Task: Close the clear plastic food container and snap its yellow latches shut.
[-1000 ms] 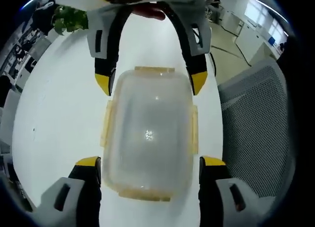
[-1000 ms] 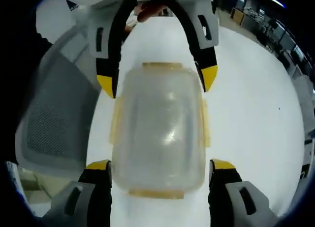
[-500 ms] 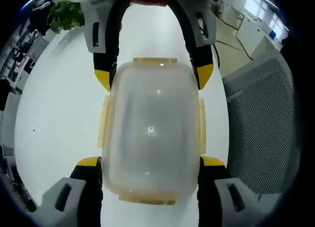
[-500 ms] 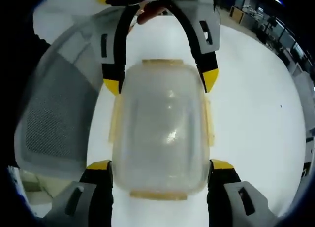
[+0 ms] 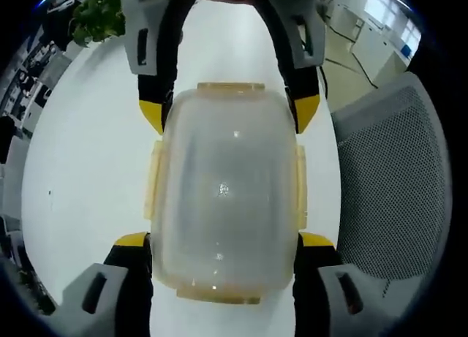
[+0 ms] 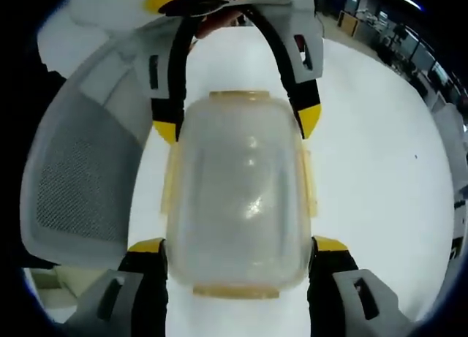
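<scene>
Your left gripper [image 5: 223, 242] straddles container [image 5: 227, 194], jaws wide; right gripper [image 6: 238, 245] same, entering at 12 o'clock.

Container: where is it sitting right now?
The clear container lies on the white table, between the left claw at one end and the right claw at the other, beside a mesh chair.
</scene>
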Motion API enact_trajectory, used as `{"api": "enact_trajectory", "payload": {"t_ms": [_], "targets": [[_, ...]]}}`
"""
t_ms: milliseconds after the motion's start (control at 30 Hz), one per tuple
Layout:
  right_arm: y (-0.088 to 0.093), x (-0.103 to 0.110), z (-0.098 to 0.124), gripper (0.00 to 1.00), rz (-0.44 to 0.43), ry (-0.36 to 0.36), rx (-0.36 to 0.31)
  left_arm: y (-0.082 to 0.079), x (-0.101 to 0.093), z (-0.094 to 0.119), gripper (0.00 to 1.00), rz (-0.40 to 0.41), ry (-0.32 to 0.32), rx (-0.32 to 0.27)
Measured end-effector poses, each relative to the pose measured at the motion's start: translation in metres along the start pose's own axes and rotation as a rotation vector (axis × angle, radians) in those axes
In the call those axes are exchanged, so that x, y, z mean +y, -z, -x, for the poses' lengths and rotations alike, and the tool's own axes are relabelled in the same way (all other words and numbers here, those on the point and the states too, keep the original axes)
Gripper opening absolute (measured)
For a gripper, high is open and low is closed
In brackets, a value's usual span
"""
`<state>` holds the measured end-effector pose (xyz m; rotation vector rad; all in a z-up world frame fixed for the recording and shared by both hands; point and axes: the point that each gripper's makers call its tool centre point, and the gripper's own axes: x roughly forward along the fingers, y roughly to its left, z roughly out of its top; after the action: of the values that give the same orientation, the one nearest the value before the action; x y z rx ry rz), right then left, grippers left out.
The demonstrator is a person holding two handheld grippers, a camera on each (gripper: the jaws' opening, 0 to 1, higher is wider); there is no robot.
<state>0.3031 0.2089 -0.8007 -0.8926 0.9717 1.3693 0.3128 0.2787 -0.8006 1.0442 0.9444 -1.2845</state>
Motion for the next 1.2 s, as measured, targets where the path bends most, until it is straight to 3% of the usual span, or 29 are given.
{"api": "enact_trajectory", "payload": {"t_ms": [467,633,1200], "targets": [[-0.015,-0.001,-0.005,0.8,-0.019,0.009,-0.01,0.015,0.002,0.005,0.79,-0.016,0.006,0.0],[-0.021,-0.002,-0.008,0.8,-0.025,0.013,0.009,0.02,0.004,0.008,0.79,-0.014,0.008,-0.042],[-0.048,0.001,-0.022,0.81,-0.024,0.016,0.053,0.049,0.001,0.014,0.81,0.009,0.027,-0.08]]}}
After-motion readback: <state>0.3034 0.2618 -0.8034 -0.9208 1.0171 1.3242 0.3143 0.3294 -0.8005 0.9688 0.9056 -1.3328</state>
